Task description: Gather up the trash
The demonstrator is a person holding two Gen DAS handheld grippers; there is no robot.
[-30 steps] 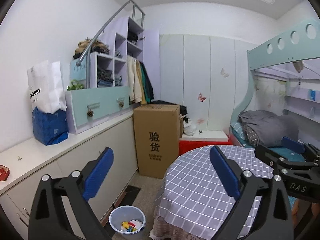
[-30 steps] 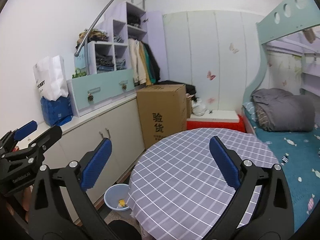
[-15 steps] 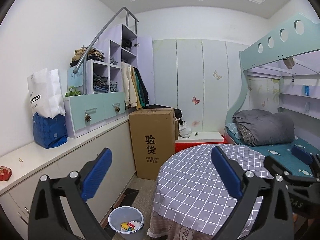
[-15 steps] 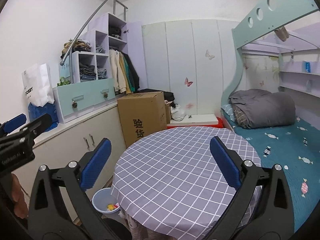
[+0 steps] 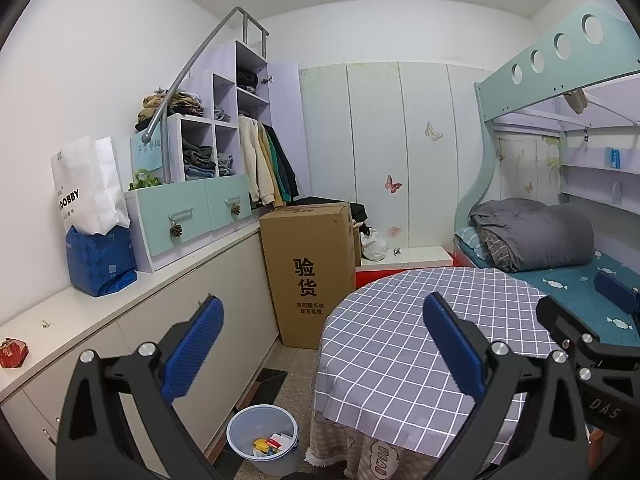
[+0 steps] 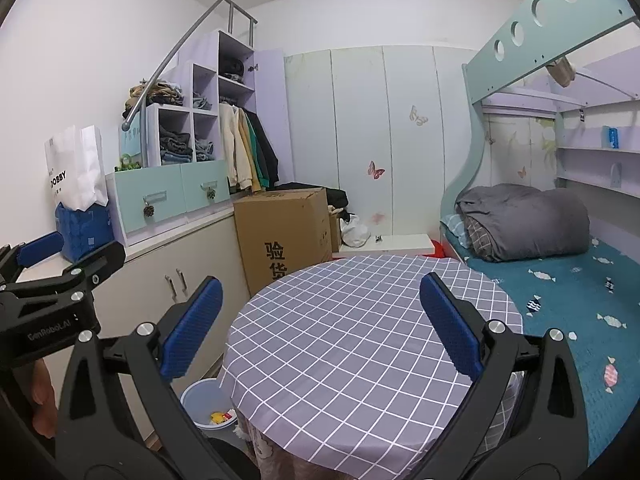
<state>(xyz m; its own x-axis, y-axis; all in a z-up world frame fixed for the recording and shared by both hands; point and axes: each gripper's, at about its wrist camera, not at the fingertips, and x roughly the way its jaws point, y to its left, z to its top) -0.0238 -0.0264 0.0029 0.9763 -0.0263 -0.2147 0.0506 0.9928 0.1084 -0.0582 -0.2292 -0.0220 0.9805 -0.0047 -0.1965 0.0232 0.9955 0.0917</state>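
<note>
**Both tongs wide open, trash sitting in the bin below**

So you've got both grippers up over the round table with the grey-and-white checked cloth (image 5: 404, 344), and neither one is holding anything. Your left gripper (image 5: 318, 344) has its blue-padded fingers spread wide, nothing between them but table and floor. Same with your right gripper (image 6: 320, 324), spread wide over the middle of the tabletop.

The trash is in the pale blue round plastic bin (image 5: 262, 442) on the floor, tucked between the table's edge and the beige cabinets (image 5: 224, 320). Yellow, red and white scraps (image 5: 269, 445) lie in the bottom. From your left wrist view the bin sits low, below and between the fingers, well apart from the pads. From the right wrist view it's low left, just under the left finger, partly hidden by the cloth.

There's also a small red crumpled thing (image 5: 13, 353) on the white countertop, far left, well apart from both tongs.
</note>
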